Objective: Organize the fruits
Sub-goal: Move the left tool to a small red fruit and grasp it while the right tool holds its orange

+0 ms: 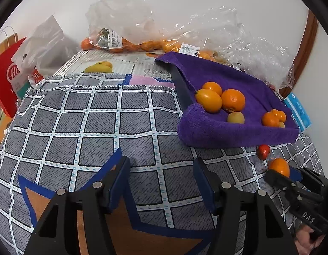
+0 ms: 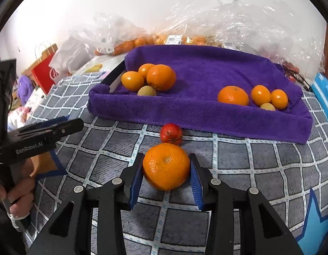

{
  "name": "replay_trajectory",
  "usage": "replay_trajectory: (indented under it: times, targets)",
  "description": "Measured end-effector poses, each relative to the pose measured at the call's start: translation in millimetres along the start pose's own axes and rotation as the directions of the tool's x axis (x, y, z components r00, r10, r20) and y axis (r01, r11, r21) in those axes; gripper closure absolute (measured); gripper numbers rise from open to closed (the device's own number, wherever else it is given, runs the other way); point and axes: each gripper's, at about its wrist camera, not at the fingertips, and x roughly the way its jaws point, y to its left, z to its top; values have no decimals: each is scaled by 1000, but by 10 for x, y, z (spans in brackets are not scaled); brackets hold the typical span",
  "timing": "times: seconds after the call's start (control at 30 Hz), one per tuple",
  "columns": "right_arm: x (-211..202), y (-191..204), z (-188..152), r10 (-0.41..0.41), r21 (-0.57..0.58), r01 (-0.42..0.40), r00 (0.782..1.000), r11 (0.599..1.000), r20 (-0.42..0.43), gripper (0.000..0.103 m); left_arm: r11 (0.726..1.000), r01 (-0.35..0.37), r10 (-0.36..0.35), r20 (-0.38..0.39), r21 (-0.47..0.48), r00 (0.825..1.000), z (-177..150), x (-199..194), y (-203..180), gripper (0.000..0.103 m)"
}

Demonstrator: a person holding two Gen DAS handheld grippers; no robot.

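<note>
Right gripper (image 2: 166, 176): blue pads closed against both sides of a large mandarin (image 2: 166, 166), which sits on the checked cloth (image 2: 113, 144) just before the near edge of the purple towel-lined tray (image 2: 206, 119), a small red fruit (image 2: 171, 134) touching its far side. Left gripper (image 1: 161, 182): jaws partly parted, nothing between them, over bare cloth towards the left. Tray holds two clusters of orange and pale yellow fruit, one at its left end (image 2: 151, 78), one at its right (image 2: 257, 97); plastic bags of fruit (image 1: 130, 27) line the cloth's far edge.

"GenRobot.AI" – black handheld left gripper (image 2: 64, 125) body | "DAS" – black handheld right gripper (image 1: 287, 173) body | "Hi" – red paper carrier bag (image 1: 6, 80) | price stickers on clear plastic bags – unreadable
</note>
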Motion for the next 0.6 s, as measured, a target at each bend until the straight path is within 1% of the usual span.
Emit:
replay_trajectory:
  times: [0.13,0.3,0.4,0.5,0.53,0.6]
  targets:
    - [-82,-153,-49,-12,22,12,1000,1000,8,62,1000,-6,6,1,4,1000,-9,-10,-15,44]
    - [-223,-383,-115,-55,30,53,998,998,37,62,1000,-24,24,0,16,1000,-13,-9,-38,44]
    - [-289,-565,-145,-78,44,76,996,996,47,62,1000,-19,19,-1,15,1000,-11,-6,-26,43]
    - [-345,-723,-170,-92,61,88,994,994,53,62,997,-61,61,-6,49,998,-17,0,-72,43]
    - [-363,-774,-180,-97,63,94,994,994,55,62,994,-82,82,-7,75,997,-28,-3,-125,43]
    - [-393,-875,-197,-120,66,116,991,991,61,62,992,-77,78,-6,95,997,-61,-31,-208,43]
